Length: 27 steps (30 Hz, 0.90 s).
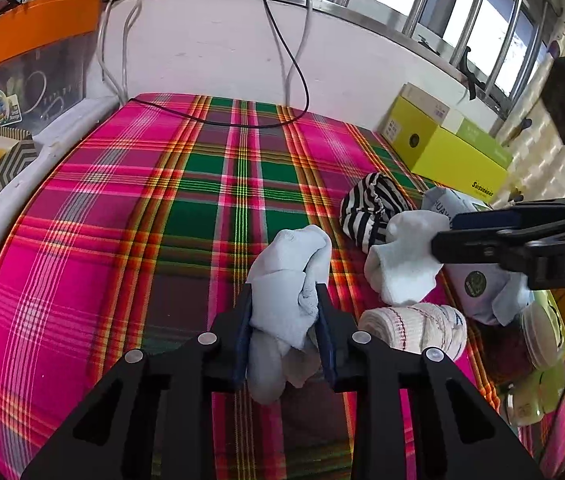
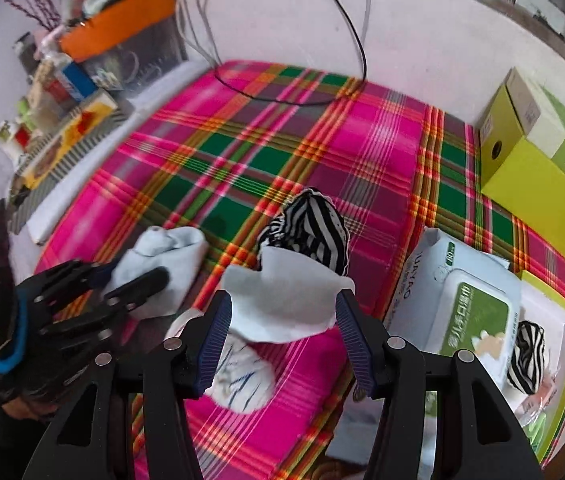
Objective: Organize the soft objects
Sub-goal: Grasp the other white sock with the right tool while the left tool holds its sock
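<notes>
Left fingers (image 1: 283, 312) clamp a pale sock (image 1: 288, 276); right fingers (image 2: 282, 320) grip a white sock (image 2: 282, 304) over plaid cloth (image 2: 322, 152).

A pink, green and orange plaid cloth (image 1: 122, 216) is seen; at two o'clock, a black-and-white striped bundle (image 1: 374, 204) and a yellow-green box (image 1: 450, 152).

Ahead of my tool the plaid cloth (image 1: 130, 208) covers the bed, a black cable (image 1: 282, 80) looping onto its far edge. Off to my left sits an orange-lidded bin (image 1: 30, 64); to my right a yellow-green box (image 2: 534, 176) and, nearer, a wet-wipes pack (image 2: 458, 300) lie on the cloth.
</notes>
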Each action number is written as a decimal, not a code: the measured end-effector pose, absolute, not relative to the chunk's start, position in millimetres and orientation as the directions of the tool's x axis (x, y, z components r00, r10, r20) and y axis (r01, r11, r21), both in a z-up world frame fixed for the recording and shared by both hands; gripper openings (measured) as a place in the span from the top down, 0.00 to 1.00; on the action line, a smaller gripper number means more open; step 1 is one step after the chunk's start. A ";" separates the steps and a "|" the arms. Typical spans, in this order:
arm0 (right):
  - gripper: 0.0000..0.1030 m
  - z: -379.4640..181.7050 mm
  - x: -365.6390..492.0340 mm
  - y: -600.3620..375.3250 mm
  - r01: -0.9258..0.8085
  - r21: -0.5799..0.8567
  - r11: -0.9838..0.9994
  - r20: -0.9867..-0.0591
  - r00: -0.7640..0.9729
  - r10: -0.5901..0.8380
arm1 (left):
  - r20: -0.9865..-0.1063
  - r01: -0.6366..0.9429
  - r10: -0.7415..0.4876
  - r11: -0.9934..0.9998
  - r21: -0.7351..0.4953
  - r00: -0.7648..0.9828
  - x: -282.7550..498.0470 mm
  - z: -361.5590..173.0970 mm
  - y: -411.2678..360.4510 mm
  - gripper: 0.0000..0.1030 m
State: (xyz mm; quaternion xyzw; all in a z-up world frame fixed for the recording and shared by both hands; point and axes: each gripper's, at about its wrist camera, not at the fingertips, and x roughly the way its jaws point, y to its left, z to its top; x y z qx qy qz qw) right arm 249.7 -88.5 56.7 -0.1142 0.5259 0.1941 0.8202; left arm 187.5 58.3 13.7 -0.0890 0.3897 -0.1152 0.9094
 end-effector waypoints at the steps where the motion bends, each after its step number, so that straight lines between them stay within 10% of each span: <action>1: 0.47 54.1 252.1 -88.0 -0.435 0.015 0.900 -0.911 0.366 0.191 | -0.688 0.141 -0.279 0.958 -0.251 0.670 187.7 13.9 58.1 0.71; 11: 0.48 32.3 277.7 -84.9 -0.389 0.047 0.920 -0.933 0.312 0.179 | -0.686 0.145 -0.284 0.956 -0.254 0.670 188.1 15.2 57.5 0.71; 13: 0.75 31.0 279.7 -83.1 -0.394 0.055 0.918 -0.931 0.312 0.190 | -0.687 0.146 -0.283 0.957 -0.252 0.670 187.9 15.5 57.3 0.71; 16: 0.80 31.1 278.3 -82.3 -0.398 0.048 0.916 -0.927 0.325 0.190 | -0.685 0.148 -0.283 0.957 -0.251 0.671 187.3 15.7 56.8 0.71; 27: 0.81 71.3 248.6 -95.3 -0.436 0.046 0.899 -0.865 0.432 0.254 | -0.647 0.150 -0.280 0.957 -0.250 0.709 174.6 34.0 54.7 0.71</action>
